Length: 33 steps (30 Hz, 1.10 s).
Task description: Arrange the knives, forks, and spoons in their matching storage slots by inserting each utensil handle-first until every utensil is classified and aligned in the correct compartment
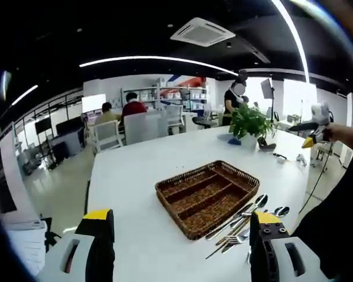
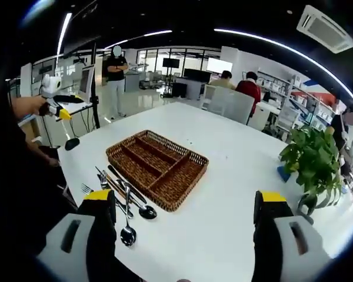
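utensils (image 2: 120,197) are heaped loose on the white counter (image 2: 223,176), just beside the wicker tray's (image 2: 157,168) long edge | tray compartments are seen without cutlery | left tongs (image 1: 179,241) and right tongs (image 2: 185,229) are held spread, gripping nothing, above the counter | potted plant (image 2: 315,161) is set well apart

Bright, even office light falls from long ceiling strips (image 1: 159,59), glaring off the white table (image 2: 235,170) (shadows stay faint). Fisheye bending curves the edges; windows (image 1: 297,97) blow out white.
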Each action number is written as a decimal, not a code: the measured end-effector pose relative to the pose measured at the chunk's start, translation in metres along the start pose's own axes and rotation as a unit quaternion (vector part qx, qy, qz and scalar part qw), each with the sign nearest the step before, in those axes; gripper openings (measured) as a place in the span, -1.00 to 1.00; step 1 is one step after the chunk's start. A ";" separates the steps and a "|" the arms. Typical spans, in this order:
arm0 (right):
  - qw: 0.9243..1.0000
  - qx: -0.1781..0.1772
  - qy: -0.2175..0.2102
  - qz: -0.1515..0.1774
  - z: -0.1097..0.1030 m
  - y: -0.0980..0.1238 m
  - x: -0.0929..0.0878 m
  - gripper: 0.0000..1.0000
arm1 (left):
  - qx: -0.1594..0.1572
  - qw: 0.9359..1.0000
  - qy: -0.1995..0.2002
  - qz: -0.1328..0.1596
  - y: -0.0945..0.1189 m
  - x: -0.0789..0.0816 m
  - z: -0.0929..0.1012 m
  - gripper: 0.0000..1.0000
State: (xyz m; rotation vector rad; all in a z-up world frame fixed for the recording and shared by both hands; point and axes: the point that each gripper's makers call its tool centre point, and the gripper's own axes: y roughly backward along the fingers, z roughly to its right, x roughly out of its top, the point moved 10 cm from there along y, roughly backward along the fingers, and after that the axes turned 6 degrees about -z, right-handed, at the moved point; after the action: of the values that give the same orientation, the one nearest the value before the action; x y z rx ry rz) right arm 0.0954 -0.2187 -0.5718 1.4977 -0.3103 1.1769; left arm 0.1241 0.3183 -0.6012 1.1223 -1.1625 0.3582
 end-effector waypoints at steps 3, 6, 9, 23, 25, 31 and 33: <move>1.000 0.002 0.000 -0.001 0.000 -0.001 0.001 0.99 | -0.001 1.000 0.000 -0.001 0.000 0.000 0.001 1.00; 1.000 0.010 0.001 -0.003 -0.003 -0.003 0.002 0.98 | -0.002 1.000 0.000 -0.002 0.000 -0.001 0.001 1.00; 1.000 0.009 0.003 -0.003 -0.003 -0.004 0.003 0.98 | -0.001 1.000 0.001 -0.003 0.000 -0.003 0.000 1.00; 1.000 0.020 0.012 0.000 -0.008 -0.010 0.012 0.98 | 0.002 1.000 0.005 -0.003 0.003 -0.006 -0.004 1.00; 1.000 0.022 0.017 0.000 -0.010 -0.009 0.014 0.98 | 0.002 1.000 0.005 -0.004 0.004 -0.006 -0.005 1.00; 0.999 0.032 0.022 0.011 -0.012 -0.010 0.020 0.98 | 0.003 1.000 0.004 -0.004 0.005 -0.007 -0.005 1.00; 0.999 0.033 0.026 0.011 -0.013 -0.010 0.021 0.98 | 0.003 1.000 0.004 -0.003 0.006 -0.006 -0.006 1.00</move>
State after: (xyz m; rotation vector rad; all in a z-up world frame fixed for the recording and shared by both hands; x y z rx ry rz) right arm 0.1060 -0.1962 -0.5632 1.5206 -0.2548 1.2513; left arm 0.1206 0.3279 -0.6036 1.1278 -1.1510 0.3624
